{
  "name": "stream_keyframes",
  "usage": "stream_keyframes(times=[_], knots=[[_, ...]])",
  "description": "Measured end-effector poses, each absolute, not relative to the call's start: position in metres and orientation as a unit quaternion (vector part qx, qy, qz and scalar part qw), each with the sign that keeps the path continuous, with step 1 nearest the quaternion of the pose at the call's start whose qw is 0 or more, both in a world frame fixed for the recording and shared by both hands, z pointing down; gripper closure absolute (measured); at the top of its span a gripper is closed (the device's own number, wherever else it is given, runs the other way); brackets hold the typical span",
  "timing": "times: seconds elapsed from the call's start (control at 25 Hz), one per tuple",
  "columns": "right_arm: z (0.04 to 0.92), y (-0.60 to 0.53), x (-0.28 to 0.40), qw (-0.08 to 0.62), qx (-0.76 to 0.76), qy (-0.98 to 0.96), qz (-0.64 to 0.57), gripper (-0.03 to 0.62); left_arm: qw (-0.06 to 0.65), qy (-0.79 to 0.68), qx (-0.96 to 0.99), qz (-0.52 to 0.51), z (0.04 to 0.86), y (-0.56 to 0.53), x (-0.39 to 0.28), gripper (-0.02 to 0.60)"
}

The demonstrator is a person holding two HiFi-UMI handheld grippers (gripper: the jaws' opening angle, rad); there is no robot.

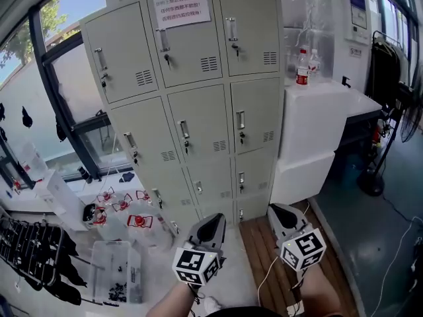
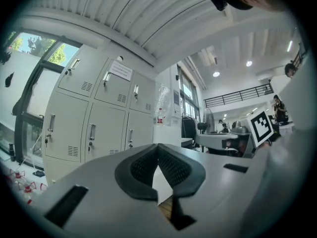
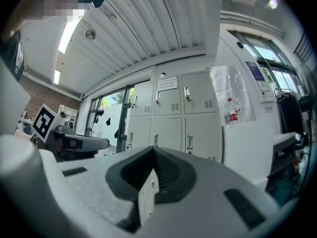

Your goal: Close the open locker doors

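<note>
The grey locker cabinet (image 1: 192, 104) stands ahead of me, and every door I can see on it lies flat and closed, each with a handle and a key. A paper notice (image 1: 182, 8) is taped to the top middle door. My left gripper (image 1: 213, 220) and right gripper (image 1: 280, 210) hover side by side well short of the lockers, low in the head view. Both are shut with nothing between their jaws. The left gripper (image 2: 158, 148) looks at the lockers (image 2: 99, 118) from its own view, and so does the right gripper (image 3: 153, 150), with the lockers (image 3: 173, 118) straight ahead.
A white cabinet (image 1: 317, 131) with a red-labelled bottle (image 1: 302, 68) on top stands right of the lockers. Clear plastic bins (image 1: 115, 269) and small red items lie on the floor at the left. A fan (image 1: 410, 117) stands far right, and a window wall runs along the left.
</note>
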State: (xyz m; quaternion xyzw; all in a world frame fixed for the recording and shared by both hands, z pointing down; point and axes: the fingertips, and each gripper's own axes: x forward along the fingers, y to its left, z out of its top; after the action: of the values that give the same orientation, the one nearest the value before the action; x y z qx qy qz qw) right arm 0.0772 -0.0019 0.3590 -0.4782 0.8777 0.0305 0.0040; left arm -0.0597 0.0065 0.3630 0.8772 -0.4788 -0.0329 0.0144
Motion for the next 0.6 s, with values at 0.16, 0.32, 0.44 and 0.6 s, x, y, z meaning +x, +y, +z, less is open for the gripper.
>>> stream_keyframes(times=[0.16,0.32,0.44,0.6], knots=[[0.365,0.022,0.094,0.012,-0.457,0.889,0.026,0.592,0.012,-0.502,0.865,-0.020,0.372,0.041,-0.042,0.578],[0.376,0.042,0.098,0.019,-0.431,0.902,0.014,0.592,0.013,-0.529,0.849,-0.006,0.382,0.071,-0.038,0.578],[0.382,0.053,0.099,0.025,-0.416,0.909,0.004,0.592,0.024,-0.546,0.837,-0.008,0.385,0.086,-0.041,0.578],[0.389,0.061,0.103,0.028,-0.407,0.913,-0.003,0.592,0.052,-0.558,0.828,-0.016,0.393,0.097,-0.043,0.578]])
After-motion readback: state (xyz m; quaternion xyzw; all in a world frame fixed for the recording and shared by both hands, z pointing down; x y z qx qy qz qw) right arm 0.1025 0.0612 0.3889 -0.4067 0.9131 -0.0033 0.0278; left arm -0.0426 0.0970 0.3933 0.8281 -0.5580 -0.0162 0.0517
